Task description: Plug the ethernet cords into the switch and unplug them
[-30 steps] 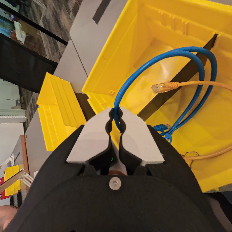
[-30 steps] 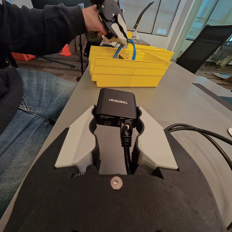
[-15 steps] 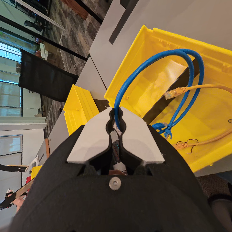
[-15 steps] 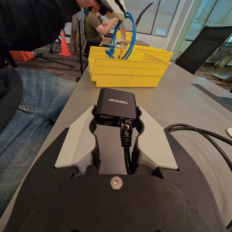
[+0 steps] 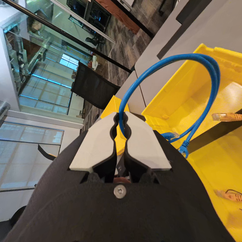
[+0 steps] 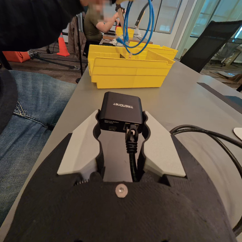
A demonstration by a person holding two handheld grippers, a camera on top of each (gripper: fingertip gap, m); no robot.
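A: Switch [image 6: 121,111] first: where do you have it?

B: Flat on the grey table [image 6: 183,104], just this side of the yellow bin [image 6: 128,74]. Your right gripper [image 6: 121,117] has its fingers spread about as wide as the switch and pressed on its two side walls, so it is pinned. The black cord [image 6: 131,141] is already seated in the port facing back toward that gripper, and its long axis runs straight back between the fingers.

A: And the blue cord [image 5: 170,73]?

B: Your left gripper [image 5: 121,116] is nearly closed, pinching it mid-length. The cord arches away in a doubled loop, held up above the bin, beyond the switch. Both blue plugs [image 5: 184,149] dangle at the bottom of the loop, pointing roughly down at the bin.

A: So what does the coming move turn on?

B: Probably this: any free ports seem to lie on the switch's bin-side face, which you cannot see. A plug must turn from hanging to level, its long axis in line with the switch's, tip toward it. Your left hand is the nearer one; your grip sits far from either plug, so expect to regrip.
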